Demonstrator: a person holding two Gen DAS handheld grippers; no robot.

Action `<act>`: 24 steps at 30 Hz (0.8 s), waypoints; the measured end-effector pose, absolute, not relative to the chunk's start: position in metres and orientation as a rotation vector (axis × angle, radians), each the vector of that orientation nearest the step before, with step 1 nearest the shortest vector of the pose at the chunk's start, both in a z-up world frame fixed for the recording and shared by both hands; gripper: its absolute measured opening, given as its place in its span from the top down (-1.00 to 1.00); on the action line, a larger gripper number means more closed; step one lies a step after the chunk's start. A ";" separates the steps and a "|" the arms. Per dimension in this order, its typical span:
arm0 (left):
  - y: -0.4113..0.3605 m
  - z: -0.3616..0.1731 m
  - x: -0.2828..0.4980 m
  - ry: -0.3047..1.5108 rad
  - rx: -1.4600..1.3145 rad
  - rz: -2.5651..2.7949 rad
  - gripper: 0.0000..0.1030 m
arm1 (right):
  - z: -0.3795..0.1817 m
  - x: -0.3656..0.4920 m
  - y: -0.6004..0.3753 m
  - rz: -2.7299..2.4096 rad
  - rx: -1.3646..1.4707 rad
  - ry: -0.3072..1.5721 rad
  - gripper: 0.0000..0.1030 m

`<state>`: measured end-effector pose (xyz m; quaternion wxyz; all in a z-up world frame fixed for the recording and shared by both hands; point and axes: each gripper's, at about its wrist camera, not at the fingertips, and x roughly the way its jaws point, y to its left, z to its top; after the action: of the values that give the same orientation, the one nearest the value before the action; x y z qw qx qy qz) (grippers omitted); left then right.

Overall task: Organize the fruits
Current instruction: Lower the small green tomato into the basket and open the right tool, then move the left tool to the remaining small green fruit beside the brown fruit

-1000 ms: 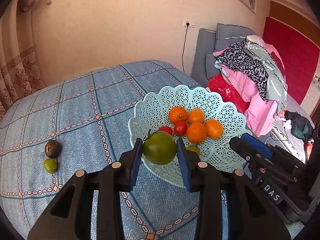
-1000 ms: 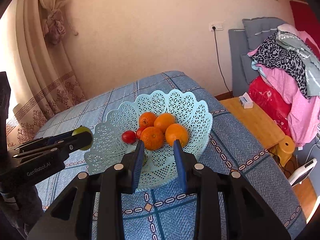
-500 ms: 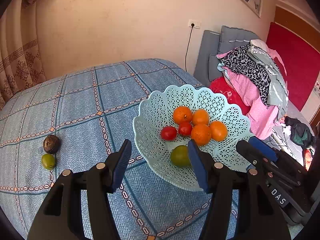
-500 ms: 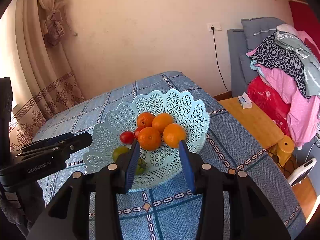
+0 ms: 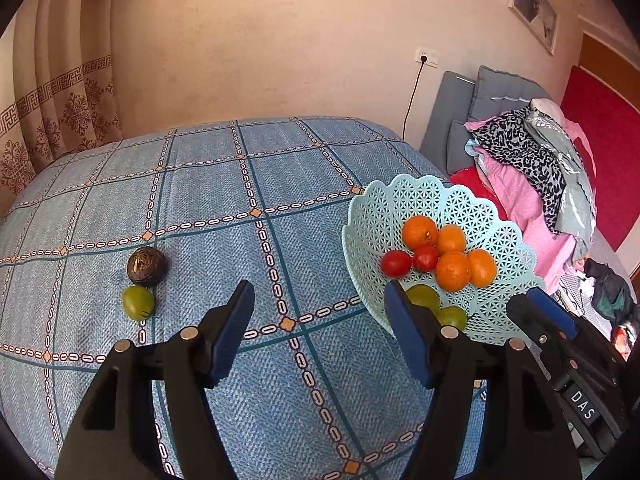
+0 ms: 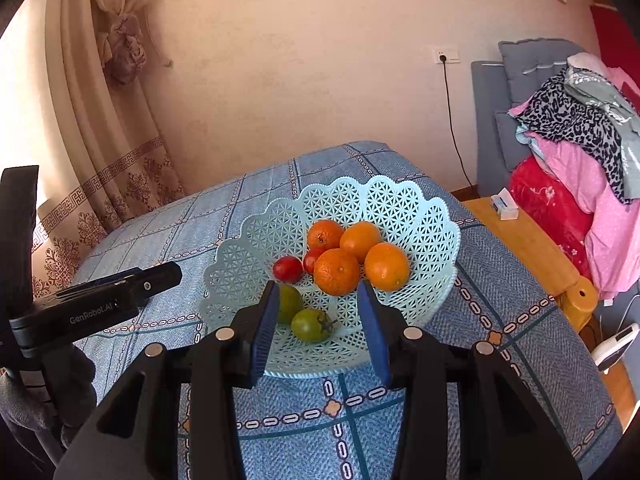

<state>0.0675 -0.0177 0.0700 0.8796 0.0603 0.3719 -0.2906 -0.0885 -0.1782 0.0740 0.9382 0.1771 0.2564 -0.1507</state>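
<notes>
Two fruits are lying outside the basket (image 5: 372, 216) on the desk (image 5: 280, 160): a small green fruit (image 5: 138, 303) and a dark brown one (image 5: 147, 266), touching each other, well to the left of the basket. Inside the basket, four oranges (image 6: 337, 271), two red tomatoes (image 6: 288, 269) and two green tomatoes (image 6: 309, 325) are sitting together near its front.

Left tongs (image 5: 320, 330) are hanging released over bare cloth between the basket and the loose pair, holding nothing. Right tongs (image 6: 318, 322) are also spread and empty, hovering at the basket's near rim over the green tomatoes.

Going for the loose pair looks like the next job. Because the two are touching, closing on one is likely to nudge the other and send it rolling across the cloth. Both being round and small, an off-centre pinch could squirt the fruit out sideways. The right tongs, sitting so close to the light basket, could knock its rim and tip the pile.
</notes>
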 end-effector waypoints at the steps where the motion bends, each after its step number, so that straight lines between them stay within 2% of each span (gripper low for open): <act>1: -0.015 0.070 0.069 0.775 0.121 -0.599 -0.34 | 0.075 -0.088 -0.176 -0.302 0.358 0.523 0.19; 24: 0.058 0.058 0.113 0.795 0.051 -0.398 -0.34 | 0.082 -0.067 -0.110 -0.132 0.296 0.548 0.19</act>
<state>0.1129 0.0576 0.0580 0.9026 0.0245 0.3845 -0.1923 -0.0675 -0.1102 0.0818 0.9498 0.1457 0.2693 -0.0651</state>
